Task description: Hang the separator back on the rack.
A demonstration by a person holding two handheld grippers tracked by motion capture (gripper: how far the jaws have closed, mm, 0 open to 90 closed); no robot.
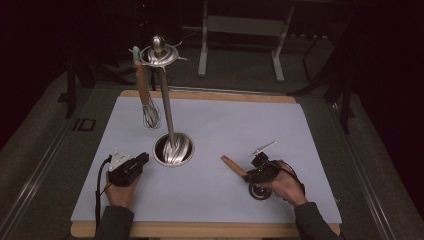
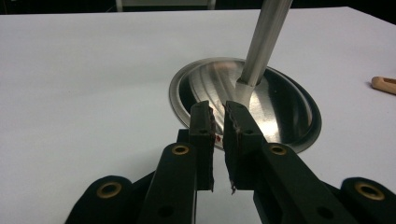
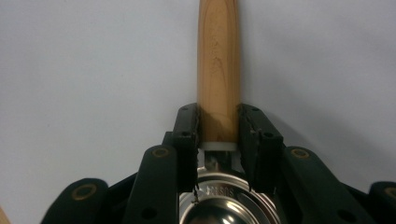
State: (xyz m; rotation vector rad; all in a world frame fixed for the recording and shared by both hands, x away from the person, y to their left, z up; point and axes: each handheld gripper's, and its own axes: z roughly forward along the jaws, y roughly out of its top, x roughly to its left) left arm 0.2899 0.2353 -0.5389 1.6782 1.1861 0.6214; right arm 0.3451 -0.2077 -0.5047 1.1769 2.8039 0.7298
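Note:
A steel utensil stand (image 1: 167, 107) rises from a round base (image 1: 173, 149) on the white mat; a whisk (image 1: 150, 114) with a wooden handle hangs from its top ring (image 1: 159, 54). My left gripper (image 1: 144, 160) lies just left of the base, shut with nothing between its jaws. In the left gripper view it (image 2: 218, 135) points at the base (image 2: 285, 116) and pole (image 2: 267, 42). My right gripper (image 1: 248, 175) is shut on a utensil's wooden handle (image 1: 232, 165) lying on the mat, its round steel head (image 1: 260, 191) under the hand. The right gripper view shows the gripper (image 3: 218, 128) clamping the handle (image 3: 218, 56) near its white collar, above the head (image 3: 224, 207).
The white mat (image 1: 240, 125) covers a wooden table with its front edge (image 1: 200, 230) by the person's forearms. Dark floor and a grey metal frame (image 1: 240, 30) lie beyond the far edge. The mat is bare between the stand and the right hand.

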